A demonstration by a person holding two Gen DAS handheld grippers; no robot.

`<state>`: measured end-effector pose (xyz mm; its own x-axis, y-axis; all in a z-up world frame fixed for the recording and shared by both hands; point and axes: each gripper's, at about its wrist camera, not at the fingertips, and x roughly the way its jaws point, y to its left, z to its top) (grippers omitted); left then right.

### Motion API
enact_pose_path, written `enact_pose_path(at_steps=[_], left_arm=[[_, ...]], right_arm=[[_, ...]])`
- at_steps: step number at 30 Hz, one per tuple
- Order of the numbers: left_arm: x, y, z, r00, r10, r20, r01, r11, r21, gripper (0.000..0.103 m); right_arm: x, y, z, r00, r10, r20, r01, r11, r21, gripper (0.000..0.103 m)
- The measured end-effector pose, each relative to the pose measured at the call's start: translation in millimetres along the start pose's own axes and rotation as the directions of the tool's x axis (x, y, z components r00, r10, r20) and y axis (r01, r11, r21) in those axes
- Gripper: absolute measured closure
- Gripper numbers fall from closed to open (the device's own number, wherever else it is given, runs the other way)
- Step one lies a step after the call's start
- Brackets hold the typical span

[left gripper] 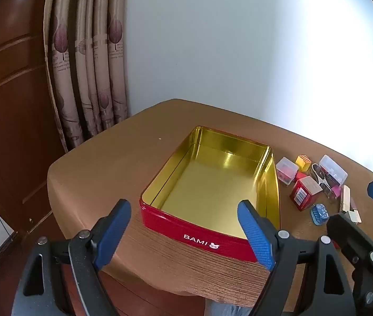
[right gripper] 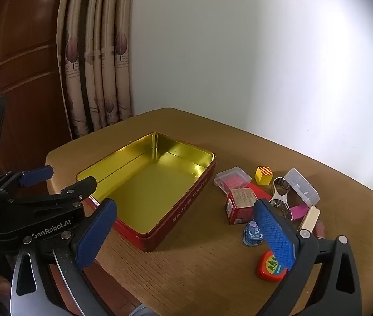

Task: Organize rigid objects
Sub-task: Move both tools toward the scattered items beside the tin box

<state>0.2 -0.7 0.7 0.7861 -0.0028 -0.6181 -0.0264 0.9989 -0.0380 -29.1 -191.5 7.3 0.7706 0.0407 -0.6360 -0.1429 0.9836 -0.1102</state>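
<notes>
An empty red tin (left gripper: 191, 234) with a gold inside lies open on the wooden table (left gripper: 102, 163); the right wrist view shows its side wall (right gripper: 183, 210). To its right is a cluster: a clear box of red bits (right gripper: 235, 179), a yellow cube (right gripper: 263, 176), a red carton (right gripper: 240, 205), sunglasses (right gripper: 281, 192), a clear case (right gripper: 302, 187), a gold tube (right gripper: 310, 218), a blue patterned piece (right gripper: 251, 234) and a red tape measure (right gripper: 270, 266). My left gripper (left gripper: 183, 204) is open before the tin's near wall. My right gripper (right gripper: 183, 205) is open above the table, holding nothing.
A patterned curtain (left gripper: 91, 65) and a brown wooden door (left gripper: 10, 105) stand behind the table on the left. A pale wall (left gripper: 239, 52) is at the back. The table's rounded near edge (left gripper: 186, 271) lies just under the grippers.
</notes>
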Motion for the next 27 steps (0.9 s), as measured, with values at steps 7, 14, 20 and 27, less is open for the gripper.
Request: enact_pose_path(at_steps=[7,14,20,27], left_arm=[[-1,6,-4,1.000,-0.001,0.012,0.001,1.000,-0.008,0.018],[5,-7,-5,1.000,0.009,-0.029,-0.008,0.999,0.032,0.018],[8,-15,-7,0.999,0.000,-0.051,0.003,0.998,0.059,0.018],[7,-27,-13,0.997,-0.015,-0.072,0.023,0.994,0.109,0.018]], right_arm=[[-2,-1,-1,1.000,0.016,-0.011,-0.016,1.000,0.009,0.001],[-5,-10,6,1.000,0.000,-0.012,0.000,1.000,0.015,0.001],[-8,-24,-1,1.000,-0.003,-0.007,0.004,0.999,0.053,0.001],[-24,-56,-8,0.998,-0.062,0.016,0.060,0.995,0.083,0.000]])
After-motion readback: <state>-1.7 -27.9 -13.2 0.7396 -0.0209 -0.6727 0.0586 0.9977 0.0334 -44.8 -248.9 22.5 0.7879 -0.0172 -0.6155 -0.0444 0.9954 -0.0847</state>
